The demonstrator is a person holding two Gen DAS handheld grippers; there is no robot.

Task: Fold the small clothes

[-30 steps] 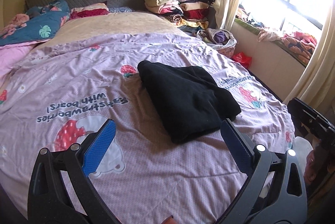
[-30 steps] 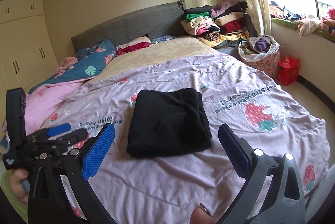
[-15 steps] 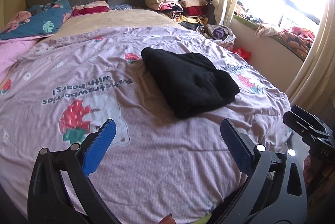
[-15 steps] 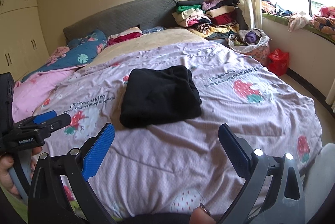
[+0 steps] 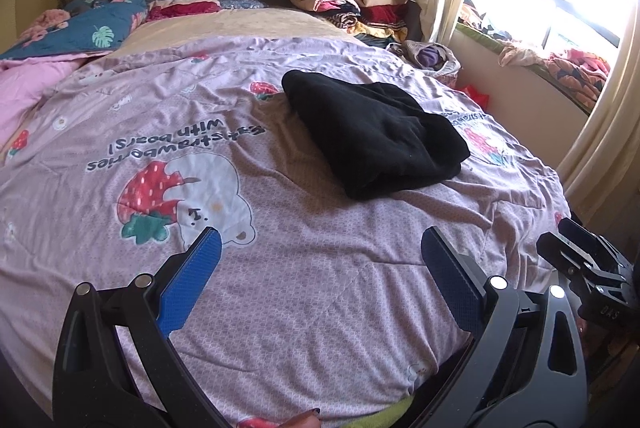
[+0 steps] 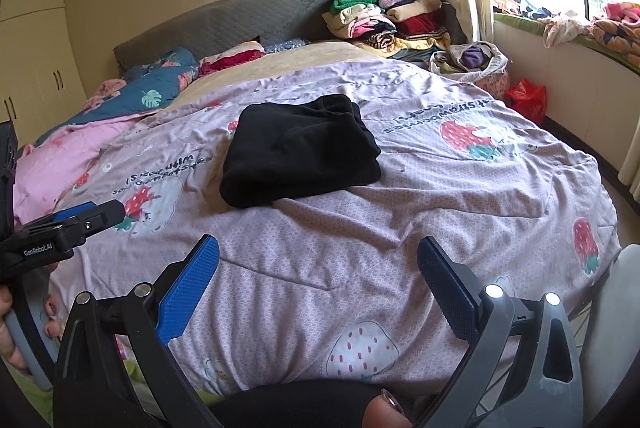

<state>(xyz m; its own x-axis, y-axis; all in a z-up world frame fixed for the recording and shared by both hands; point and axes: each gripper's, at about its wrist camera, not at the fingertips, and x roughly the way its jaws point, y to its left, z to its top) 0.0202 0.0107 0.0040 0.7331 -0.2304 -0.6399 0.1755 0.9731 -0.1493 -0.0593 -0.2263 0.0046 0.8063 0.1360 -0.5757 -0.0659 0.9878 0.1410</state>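
A black folded garment (image 5: pixel 372 135) lies on a bed, on a lilac quilt (image 5: pixel 312 288) printed with strawberries and bears. It sits ahead of both pairs of tongs and well apart from them, a little to the right of the left tongs (image 5: pixel 318 256) and slightly to the left of the right tongs (image 6: pixel 318 256). Both pairs are held wide open with nothing between their blue pads, low over the near edge of the bed.

Judging by its compact, layered, roughly rectangular shape, the garment looks already folded, so this step seems finished or nearly so. The next move probably calls for either carrying the bundle away or fetching a fresh piece. Lifting it would need both tongs to reach forward across the quilt and grip opposite edges through all layers, so the fold does not fall open.

Nothing lies between the tongs and the garment, only rumpled quilt. Far beyond it, against the grey headboard (image 6: pixel 240 23), is a stack of folded clothes (image 6: pixel 384 15). To the right of that, past the bed's edge, stands a cloth basket (image 6: pixel 476 63) and a red bag (image 6: pixel 526 97). More clothes are heaped on the windowsill (image 6: pixel 568 27) far right. A blue leaf-print blanket (image 5: pixel 100 23) and pink bedding (image 6: pixel 64 155) lie far left.
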